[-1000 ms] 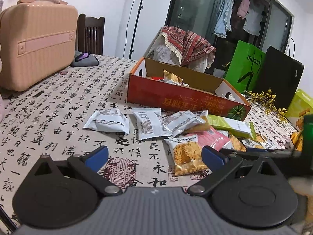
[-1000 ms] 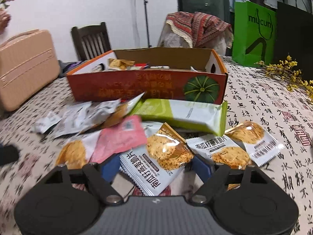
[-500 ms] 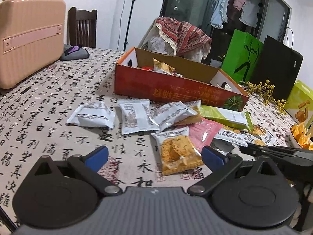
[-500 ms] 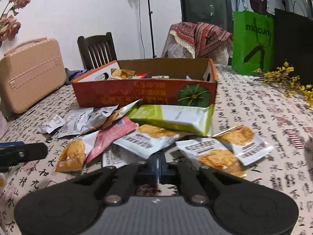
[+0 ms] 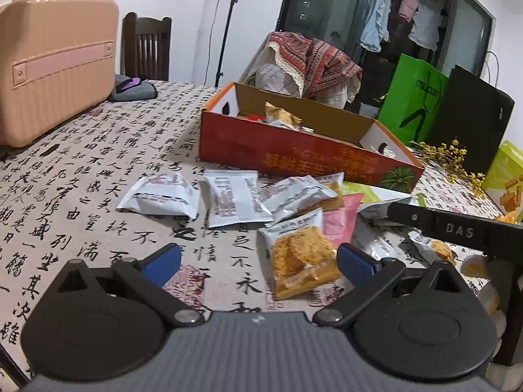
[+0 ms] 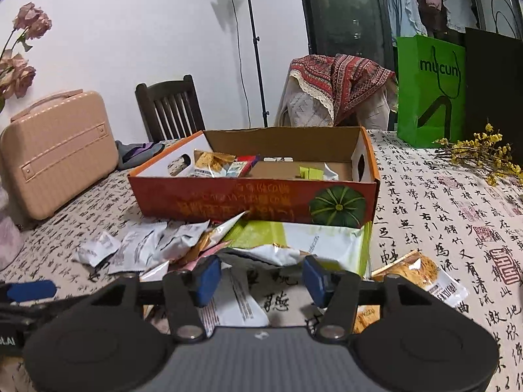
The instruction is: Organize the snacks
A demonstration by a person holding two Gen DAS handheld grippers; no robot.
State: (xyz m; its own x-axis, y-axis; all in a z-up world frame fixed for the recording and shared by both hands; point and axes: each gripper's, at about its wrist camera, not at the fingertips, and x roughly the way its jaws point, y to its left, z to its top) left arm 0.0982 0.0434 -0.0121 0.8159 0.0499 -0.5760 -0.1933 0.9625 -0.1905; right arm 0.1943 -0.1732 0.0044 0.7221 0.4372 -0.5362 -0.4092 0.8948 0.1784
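An orange cardboard box (image 5: pixel 294 153) with a few snacks inside stands on the calligraphy tablecloth; it also shows in the right wrist view (image 6: pixel 228 199). Several snack packets lie in front of it: white ones (image 5: pixel 233 197), a cracker packet (image 5: pixel 300 253), a pink one (image 5: pixel 340 219) and a long green-white bag (image 6: pixel 313 240). My left gripper (image 5: pixel 258 259) is open and empty, low over the cloth beside the cracker packet. My right gripper (image 6: pixel 260 277) is open above a white packet (image 6: pixel 232 307), holding nothing; its arm shows in the left wrist view (image 5: pixel 457 228).
A pink suitcase (image 5: pixel 49 65) stands at the left of the table, wooden chairs (image 6: pixel 170 107) behind. A green bag (image 6: pixel 431 91), a black bag (image 6: pixel 493 88) and yellow flowers (image 6: pixel 480 153) are at the far right. A cracker packet (image 6: pixel 421 274) lies right of my right gripper.
My right gripper, shut half a second ago, has opened and lifted, looking more down into the box. My left gripper has stayed open and shifted a little.
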